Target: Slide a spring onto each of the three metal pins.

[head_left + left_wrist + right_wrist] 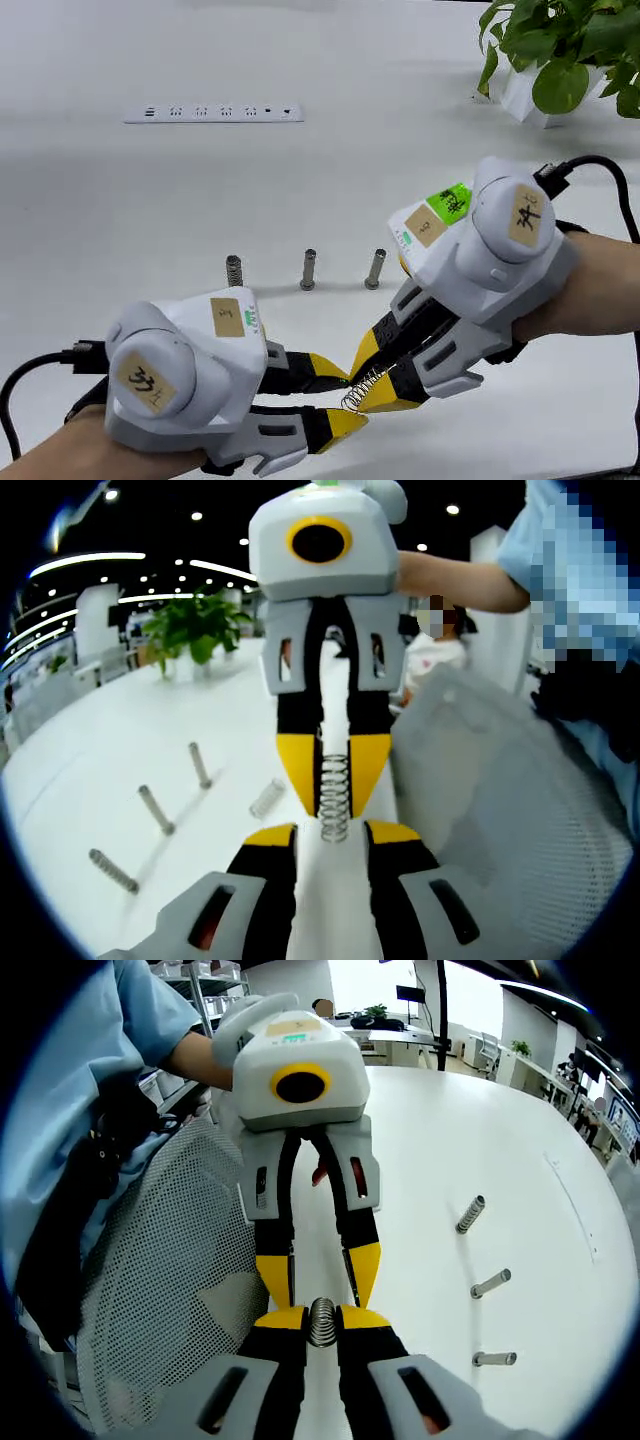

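Spring (334,790) clamped in right tongs (321,1318); left tongs (332,832) open, facing; pins (308,270), power strip (213,113), plant (565,45) beyond.

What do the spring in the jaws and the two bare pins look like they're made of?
Spring: thin coiled wire, silvery and shiny, likely steel. Middle pin and the bare pin right of it: smooth grey metal with a dull sheen, probably steel.

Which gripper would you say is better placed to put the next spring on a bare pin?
Probably the right gripper: its jaws clamp the spring, and it sits nearer the bare middle pin and right pin. The left gripper is open, holding nothing.
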{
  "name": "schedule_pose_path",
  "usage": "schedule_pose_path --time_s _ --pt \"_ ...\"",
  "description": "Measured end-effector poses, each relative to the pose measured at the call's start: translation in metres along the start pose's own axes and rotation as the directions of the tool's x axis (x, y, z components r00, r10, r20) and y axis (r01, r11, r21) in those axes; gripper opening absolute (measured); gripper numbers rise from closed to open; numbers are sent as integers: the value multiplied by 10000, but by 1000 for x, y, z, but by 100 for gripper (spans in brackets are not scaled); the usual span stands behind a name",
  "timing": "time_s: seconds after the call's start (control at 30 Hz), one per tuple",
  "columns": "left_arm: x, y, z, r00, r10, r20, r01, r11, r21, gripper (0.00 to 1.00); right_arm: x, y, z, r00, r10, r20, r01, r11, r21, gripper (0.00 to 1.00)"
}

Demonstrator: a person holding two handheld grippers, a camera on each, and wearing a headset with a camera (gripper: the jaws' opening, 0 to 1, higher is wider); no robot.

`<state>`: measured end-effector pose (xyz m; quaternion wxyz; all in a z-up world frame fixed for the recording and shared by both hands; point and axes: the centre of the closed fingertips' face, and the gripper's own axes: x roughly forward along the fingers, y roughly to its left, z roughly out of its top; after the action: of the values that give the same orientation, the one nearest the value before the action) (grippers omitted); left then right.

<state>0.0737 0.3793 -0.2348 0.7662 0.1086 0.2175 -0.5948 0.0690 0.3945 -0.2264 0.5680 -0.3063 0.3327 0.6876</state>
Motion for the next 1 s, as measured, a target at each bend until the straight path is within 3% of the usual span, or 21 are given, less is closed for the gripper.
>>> schedule_pose_path --time_s 0.13,0.33,0.5,0.6,0.63,0.67,0.77,1.0 --pt "-7 12 -5 9975 695 124 -692 9974 -200 43 -2 -6 0 9998 -212 10 212 9998 -51 12" --pt "-18 27 -13 9849 1706 303 -1677 9825 -810 62 -5 -9 -3 9996 -162 -212 158 9997 -205 12" --pt "-28 39 -20 9650 2608 286 -2556 9591 -1218 79 -7 -14 -4 9990 -93 -431 77 9993 -373 12" --pt "-34 46 -20 9482 3139 493 -3013 9374 -1746 93 -8 -17 -3 9984 -69 -563 40 9986 -519 12" --pt "-37 50 -22 9383 3422 504 -3278 9263 -1857 97 -9 -19 -3 9978 -77 -659 36 9981 -615 12" --pt "-39 51 -24 9367 3469 469 -3326 9237 -1904 100 -9 -20 -3 9975 -78 -701 32 9979 -652 12" --pt "-45 56 -28 9272 3723 417 -3555 9096 -2151 100 -13 -24 0 9967 -32 -817 -35 9967 -812 12" --pt "-55 61 -35 9146 4031 315 -3852 8925 -2348 100 -21 -42 4 9917 -93 -1286 -68 9922 -1243 12"
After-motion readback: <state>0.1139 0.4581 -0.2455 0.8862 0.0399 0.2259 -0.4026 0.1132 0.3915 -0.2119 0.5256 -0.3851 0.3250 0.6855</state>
